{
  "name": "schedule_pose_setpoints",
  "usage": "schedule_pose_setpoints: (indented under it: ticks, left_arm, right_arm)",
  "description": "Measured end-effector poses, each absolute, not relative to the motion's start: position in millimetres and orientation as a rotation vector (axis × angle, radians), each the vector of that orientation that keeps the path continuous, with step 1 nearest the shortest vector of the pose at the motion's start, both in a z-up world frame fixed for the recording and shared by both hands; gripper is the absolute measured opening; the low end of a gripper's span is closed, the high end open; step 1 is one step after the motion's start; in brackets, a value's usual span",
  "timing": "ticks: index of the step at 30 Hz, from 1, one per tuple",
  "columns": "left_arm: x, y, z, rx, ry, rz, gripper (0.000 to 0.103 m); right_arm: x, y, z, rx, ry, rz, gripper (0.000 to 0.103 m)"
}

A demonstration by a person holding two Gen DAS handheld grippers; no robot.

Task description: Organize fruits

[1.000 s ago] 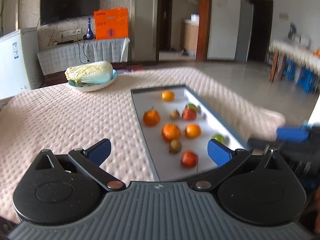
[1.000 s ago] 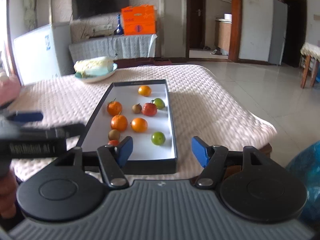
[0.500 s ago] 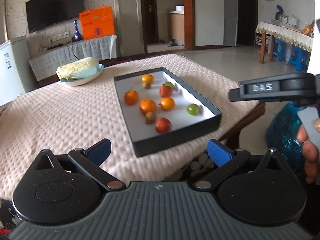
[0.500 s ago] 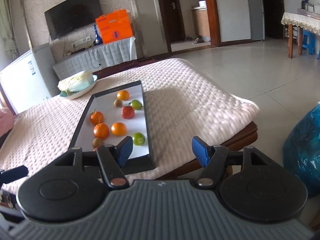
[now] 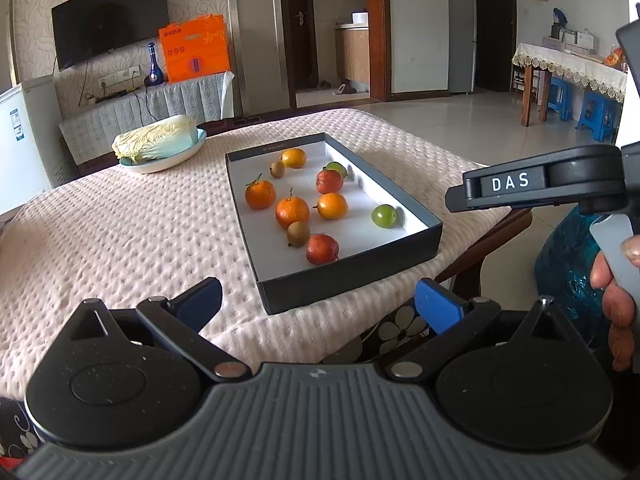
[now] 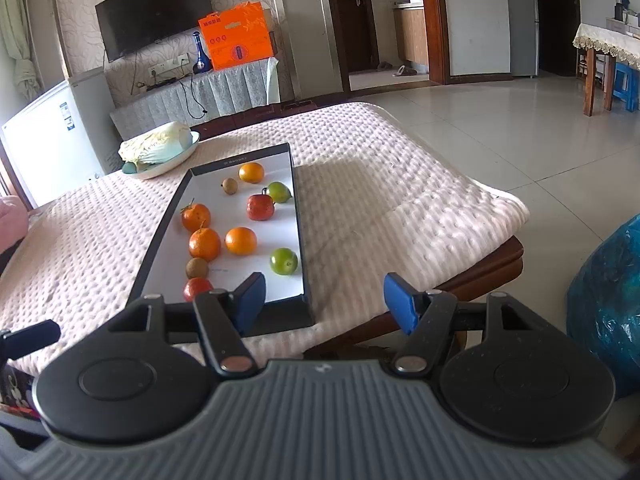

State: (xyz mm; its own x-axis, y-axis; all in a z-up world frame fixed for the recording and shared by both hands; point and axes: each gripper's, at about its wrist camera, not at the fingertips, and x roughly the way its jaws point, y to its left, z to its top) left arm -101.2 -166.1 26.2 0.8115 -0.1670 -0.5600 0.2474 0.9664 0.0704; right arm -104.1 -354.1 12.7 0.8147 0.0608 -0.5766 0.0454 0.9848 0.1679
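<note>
Covering table: pink quilted cloth [image 5: 120, 232] | floor: pale tiles [image 6: 520, 128] | wall: TV [image 5: 110, 16]

Both grippers now farther back from the tray [image 5: 352, 276], nearer the table edge.

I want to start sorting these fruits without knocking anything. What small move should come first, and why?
Probably ease the right gripper forward and down toward the green fruit near the box's front corner. Both grippers are open and empty, short of the box, and that fruit sits apart from the others.
</note>
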Motion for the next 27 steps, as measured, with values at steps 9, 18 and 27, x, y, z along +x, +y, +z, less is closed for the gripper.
schedule_pose_setpoints:
  ticks: [9,18,27]
  left_arm:
    - [-96.6,-165.5,23.5,0.142,0.600,-0.225,0.103]
    - [-96.4,-164.8,22.5,0.140,0.598,-0.225,0.103]
    - [-96.9,-165.1,22.1,0.144,0.595,-0.224,0.103]
  right_arm:
    - [-101.7,-354.9,10.4,0.182,0.633,0.003,0.068]
    - [-101.7,-354.9,10.7,0.181,0.630,0.003,0.068]
    - [-101.7,-354.6,10.5,0.178,0.629,-0.001,0.068]
